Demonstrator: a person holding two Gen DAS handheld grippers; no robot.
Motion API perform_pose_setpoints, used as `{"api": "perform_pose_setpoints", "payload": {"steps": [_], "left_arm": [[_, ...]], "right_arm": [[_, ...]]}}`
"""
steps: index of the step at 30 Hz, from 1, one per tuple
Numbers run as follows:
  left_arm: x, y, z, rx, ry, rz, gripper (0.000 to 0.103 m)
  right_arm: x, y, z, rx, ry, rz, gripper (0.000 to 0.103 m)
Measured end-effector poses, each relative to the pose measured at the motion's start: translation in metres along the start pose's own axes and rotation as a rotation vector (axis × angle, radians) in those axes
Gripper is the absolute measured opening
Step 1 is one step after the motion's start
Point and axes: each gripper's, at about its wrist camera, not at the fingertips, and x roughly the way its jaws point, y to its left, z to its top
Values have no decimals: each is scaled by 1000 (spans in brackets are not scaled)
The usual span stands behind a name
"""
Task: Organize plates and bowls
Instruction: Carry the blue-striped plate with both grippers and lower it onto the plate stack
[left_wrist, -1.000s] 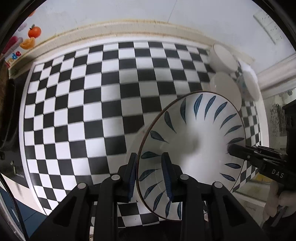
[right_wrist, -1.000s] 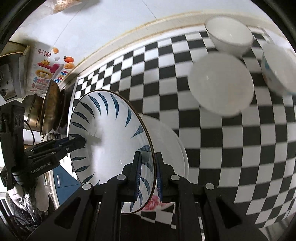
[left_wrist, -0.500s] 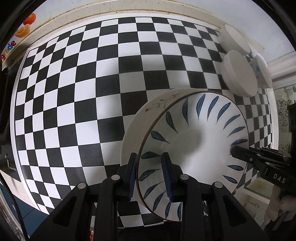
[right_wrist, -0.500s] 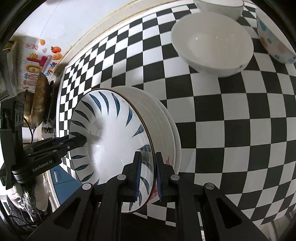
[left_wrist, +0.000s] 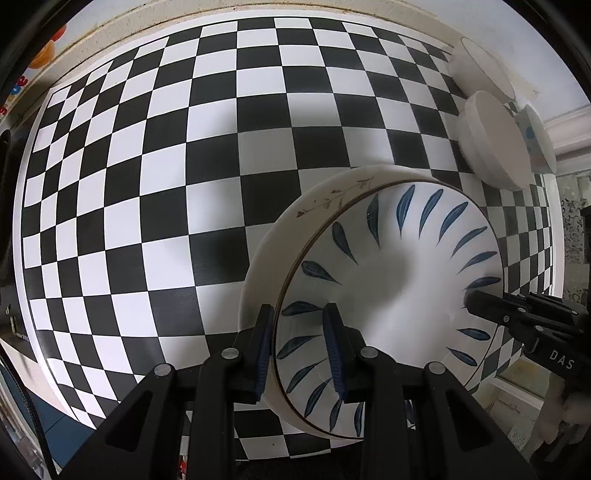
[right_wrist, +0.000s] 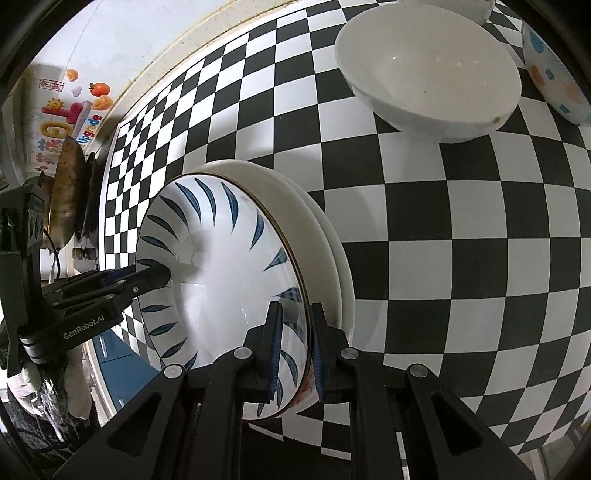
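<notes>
I am in a home kitchen: a checkered tabletop (right_wrist: 461, 229) carries white bowls (right_wrist: 428, 70) and stacked plates (right_wrist: 332, 258), a worn pan (right_wrist: 64, 192) sits at its end, and bright fruit stickers (right_wrist: 99, 88) decorate the wall.

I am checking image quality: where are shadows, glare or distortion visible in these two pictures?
Left wrist view: fisheye bends the checkered cloth; a soft shadow lies left of the blue-leaf plate. Right wrist view: the same curving; faint glare on the plate; the white bowl is sharp.
</notes>
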Motion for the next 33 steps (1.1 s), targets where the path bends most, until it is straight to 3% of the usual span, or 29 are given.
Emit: {"api": "perform_pose_setpoints", "payload": {"steps": [20, 33], "left_arm": [[6, -1, 4, -42, 30, 8, 25], [1, 12, -1, -117, 11, -14, 25]], "right_arm": [[6, 12, 3, -58, 18, -63, 19], [2, 5, 6, -32, 26, -45, 19]]}}
